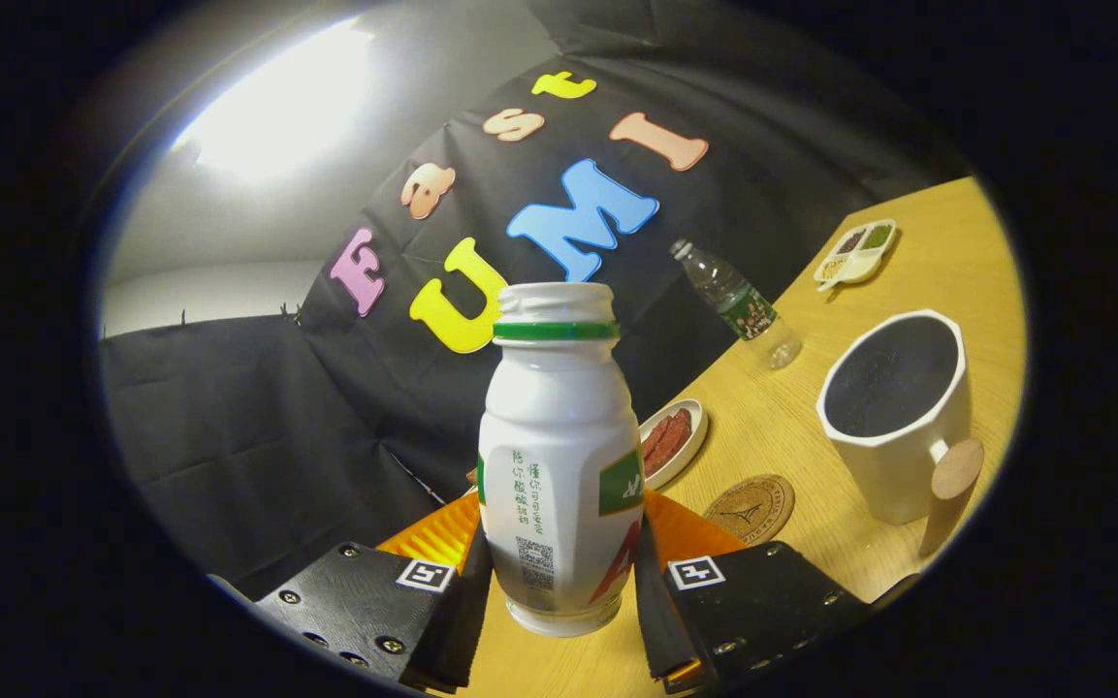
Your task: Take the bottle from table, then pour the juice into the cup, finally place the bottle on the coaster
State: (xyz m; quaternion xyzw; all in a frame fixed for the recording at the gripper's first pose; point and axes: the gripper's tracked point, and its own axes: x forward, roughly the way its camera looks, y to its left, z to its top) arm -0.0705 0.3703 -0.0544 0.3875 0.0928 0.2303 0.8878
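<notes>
The gripper (559,572) jaws grasp the bottle (559,456), apparently lifted and tilted; next judged: swing right and pour into the cup (893,412).

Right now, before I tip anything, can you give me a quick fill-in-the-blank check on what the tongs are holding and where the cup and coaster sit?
1. The tongs are shut on the white ____ with the green neck ring.
2. The bottle has its cap ____, mouth open.
3. The round cork coaster lies between the tongs and the white ____.
4. The cup has a round ____ handle.

Missing words: bottle; off; cup; wooden
</notes>
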